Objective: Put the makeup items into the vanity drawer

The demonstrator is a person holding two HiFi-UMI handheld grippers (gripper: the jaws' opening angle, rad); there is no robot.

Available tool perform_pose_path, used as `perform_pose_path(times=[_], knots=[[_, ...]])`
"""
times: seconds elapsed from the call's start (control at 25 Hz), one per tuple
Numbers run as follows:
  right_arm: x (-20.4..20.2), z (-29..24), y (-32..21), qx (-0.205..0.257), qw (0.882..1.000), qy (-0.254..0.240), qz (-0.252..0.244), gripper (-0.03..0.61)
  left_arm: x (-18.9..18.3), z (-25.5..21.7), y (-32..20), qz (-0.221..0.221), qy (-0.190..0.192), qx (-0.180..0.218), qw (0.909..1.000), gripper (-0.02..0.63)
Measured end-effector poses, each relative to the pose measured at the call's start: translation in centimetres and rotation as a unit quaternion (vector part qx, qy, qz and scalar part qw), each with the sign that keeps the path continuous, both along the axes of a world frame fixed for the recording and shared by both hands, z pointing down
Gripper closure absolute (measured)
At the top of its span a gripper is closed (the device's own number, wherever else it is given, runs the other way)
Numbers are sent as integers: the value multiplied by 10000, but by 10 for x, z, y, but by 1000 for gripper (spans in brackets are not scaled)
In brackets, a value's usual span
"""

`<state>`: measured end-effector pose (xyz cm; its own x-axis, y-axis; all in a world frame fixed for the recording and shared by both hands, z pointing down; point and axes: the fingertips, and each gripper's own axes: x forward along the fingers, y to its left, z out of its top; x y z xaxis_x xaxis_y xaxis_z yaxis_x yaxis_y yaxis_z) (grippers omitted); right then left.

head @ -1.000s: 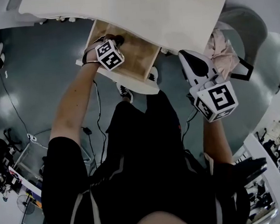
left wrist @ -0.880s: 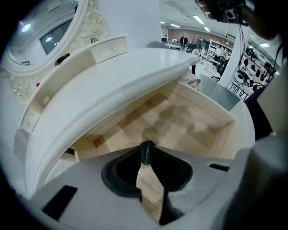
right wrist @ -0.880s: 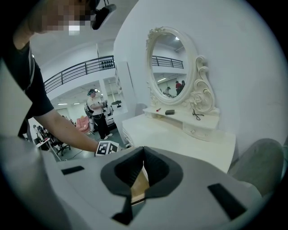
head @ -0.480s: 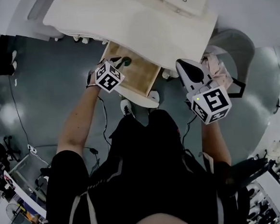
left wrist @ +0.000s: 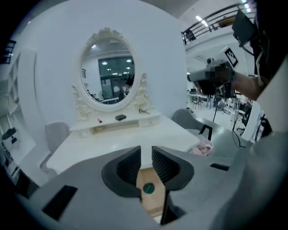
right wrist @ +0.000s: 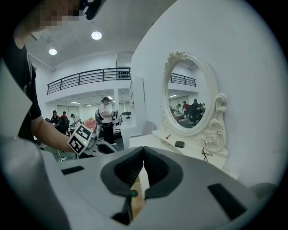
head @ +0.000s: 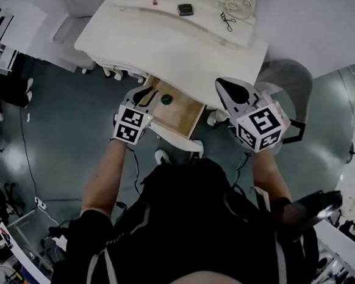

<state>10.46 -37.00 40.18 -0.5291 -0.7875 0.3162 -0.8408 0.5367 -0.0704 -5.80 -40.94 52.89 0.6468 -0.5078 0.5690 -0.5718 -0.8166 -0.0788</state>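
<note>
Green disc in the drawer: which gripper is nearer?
Left. The left gripper hovers just left of the disc; the right gripper is beyond the drawer's right side.

I work in a big open hall, one corner dressed as a bedroom: a white vanity desk (head: 189, 51) and ornate white oval mirror (left wrist: 108, 74), under a railed upper gallery (right wrist: 85, 76), on bare grey floor (head: 60, 129).

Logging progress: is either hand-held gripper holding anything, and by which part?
Nothing is held. Left hand-held gripper: jaws slightly apart, empty. Right hand-held gripper: jaws together, empty. The green item lies loose in the drawer.
</note>
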Motion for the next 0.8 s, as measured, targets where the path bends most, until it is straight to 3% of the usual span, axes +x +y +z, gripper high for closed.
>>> perform_pose_path(times=[0.24,0.44,0.64,0.8], knots=[[-4,-32,-2,273,9994,81,186,572,2,-78,8,3,669,461,9967,538],[-4,-55,-1,474,9983,171,310,572,1,-139,11,-79,1449,670,9871,538],[-2,-80,3,580,9971,-34,490,572,-24,-192,-5,-729,1825,1219,9729,540],[-2,-95,7,670,9958,117,605,572,-28,-223,3,-574,2011,1396,9679,540]])
